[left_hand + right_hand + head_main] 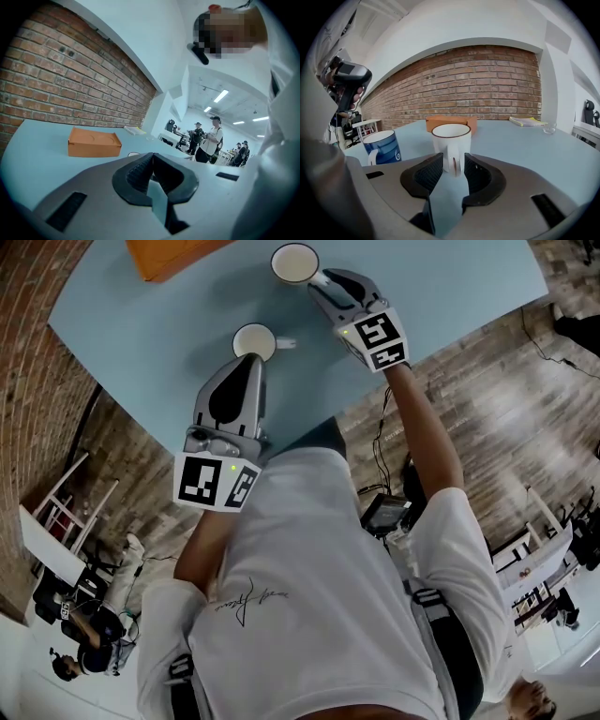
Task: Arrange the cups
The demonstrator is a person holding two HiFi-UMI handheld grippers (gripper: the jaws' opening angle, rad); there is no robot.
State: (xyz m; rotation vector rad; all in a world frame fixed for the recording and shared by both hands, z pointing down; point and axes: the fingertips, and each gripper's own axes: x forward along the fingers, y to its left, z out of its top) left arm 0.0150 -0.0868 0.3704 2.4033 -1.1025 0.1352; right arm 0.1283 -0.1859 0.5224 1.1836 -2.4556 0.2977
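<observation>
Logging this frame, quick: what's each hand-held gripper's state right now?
Left hand-held gripper: shut, empty.
Right hand-held gripper: open; the white cup has its handle between the jaws, ungripped.

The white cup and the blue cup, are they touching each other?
Apart. The right gripper view shows a strip of bare table between the white cup and the blue cup.

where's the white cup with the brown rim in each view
Head view: white cup at top centre, by the right hand-held gripper.
Left gripper view: not in it.
Right gripper view: centre, handle between its open jaws.
Shared landmark: orange box, in all three.
</observation>
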